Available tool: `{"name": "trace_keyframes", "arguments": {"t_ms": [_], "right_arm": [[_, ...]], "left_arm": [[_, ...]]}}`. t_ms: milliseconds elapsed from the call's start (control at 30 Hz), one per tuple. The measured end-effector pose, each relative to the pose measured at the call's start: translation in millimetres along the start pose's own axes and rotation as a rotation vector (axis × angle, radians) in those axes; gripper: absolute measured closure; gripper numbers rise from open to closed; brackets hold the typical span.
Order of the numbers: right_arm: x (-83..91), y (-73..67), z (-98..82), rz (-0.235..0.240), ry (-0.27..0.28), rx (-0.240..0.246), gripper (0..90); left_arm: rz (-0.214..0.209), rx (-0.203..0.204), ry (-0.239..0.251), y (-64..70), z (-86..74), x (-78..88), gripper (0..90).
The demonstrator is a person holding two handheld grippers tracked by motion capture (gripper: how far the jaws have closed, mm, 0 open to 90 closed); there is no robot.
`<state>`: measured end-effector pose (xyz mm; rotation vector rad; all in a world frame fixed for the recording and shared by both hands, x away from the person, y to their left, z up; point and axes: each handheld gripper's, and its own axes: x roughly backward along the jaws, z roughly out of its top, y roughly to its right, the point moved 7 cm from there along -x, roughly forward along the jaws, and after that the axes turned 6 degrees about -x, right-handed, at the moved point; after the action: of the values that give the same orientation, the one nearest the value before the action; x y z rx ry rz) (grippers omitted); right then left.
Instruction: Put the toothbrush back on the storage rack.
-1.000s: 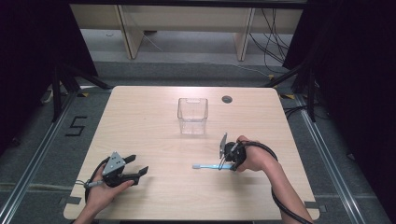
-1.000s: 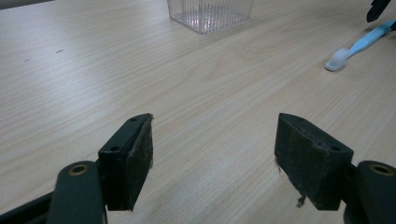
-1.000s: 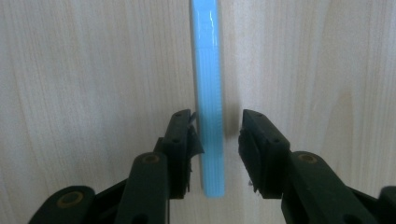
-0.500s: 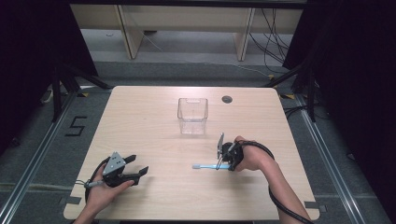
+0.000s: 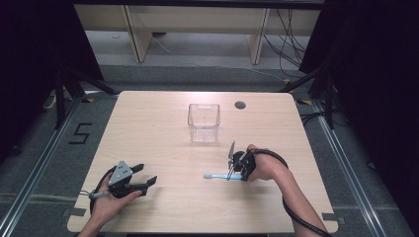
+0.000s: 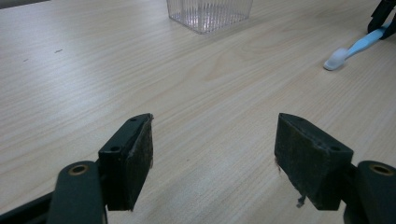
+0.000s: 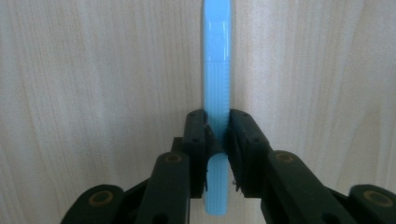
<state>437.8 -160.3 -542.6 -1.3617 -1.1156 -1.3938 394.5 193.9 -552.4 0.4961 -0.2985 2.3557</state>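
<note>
1. Two grippers show in the high view: the right gripper clamps a blue toothbrush lying on the surface near a clear container.
2. Left gripper view: left gripper jaws stand apart, empty.
3. Right gripper view: jaws have just been closing onto the handle; judged light, stiff, slippery, so hold mid-handle.

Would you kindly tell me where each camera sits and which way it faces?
High view: above the person's side, looking forward and down on the table; both forearms, left claw and right claw show.
Left gripper view: on the left claw, looking low across the table; its open jaws show.
Right gripper view: on the right claw, looking down; its jaws have just closed on the blue toothbrush.
Shared: high and left gripper views both show the clear box and the toothbrush.
</note>
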Motion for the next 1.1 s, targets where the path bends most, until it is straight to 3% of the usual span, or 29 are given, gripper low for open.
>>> {"name": "trace_keyframes", "arguments": {"t_ms": [300,367,467,533,600,667,800,833,900,1100], "right_arm": [[0.3,-0.4,0.9,-0.009,-0.016,0.001,79.2],[0.4,-1.1,0.0,-0.004,0.001,-0.015,79.2],[0.8,2.6,-1.6,-0.023,0.027,0.009,79.2],[3.7,0.6,-4.4,-0.019,0.031,-0.044,79.2],[6.6,2.2,-4.8,-0.025,0.045,-0.017,79.2],[9.9,0.9,-6.1,-0.029,0.061,-0.049,79.2],[15.7,-0.4,-6.5,-0.047,0.099,-0.057,79.2],[19.0,-1.2,-6.5,-0.055,0.132,-0.056,79.2],[19.9,-0.9,-6.1,-0.060,0.145,-0.044,79.2],[27.7,-5.6,-8.0,-0.081,0.247,-0.100,79.1]], "left_arm": [[0.001,-0.002,0.002,0.4,0.1,-0.1,27.9],[0.001,-0.002,0.003,0.5,0.2,-0.2,28.0],[0.000,-0.001,-0.002,0.0,0.0,-0.2,27.9],[0.000,-0.001,-0.002,0.0,0.0,-0.2,27.9],[0.000,0.000,0.000,0.1,0.1,-0.2,27.9],[0.001,-0.002,0.001,0.2,0.1,-0.2,27.9],[0.001,-0.003,0.003,0.5,0.2,-0.1,27.9],[0.001,0.000,0.003,0.5,0.2,0.0,27.9],[0.001,0.000,0.004,0.3,0.1,0.1,27.9],[0.001,-0.004,0.003,0.5,0.2,-0.2,27.9]]}}
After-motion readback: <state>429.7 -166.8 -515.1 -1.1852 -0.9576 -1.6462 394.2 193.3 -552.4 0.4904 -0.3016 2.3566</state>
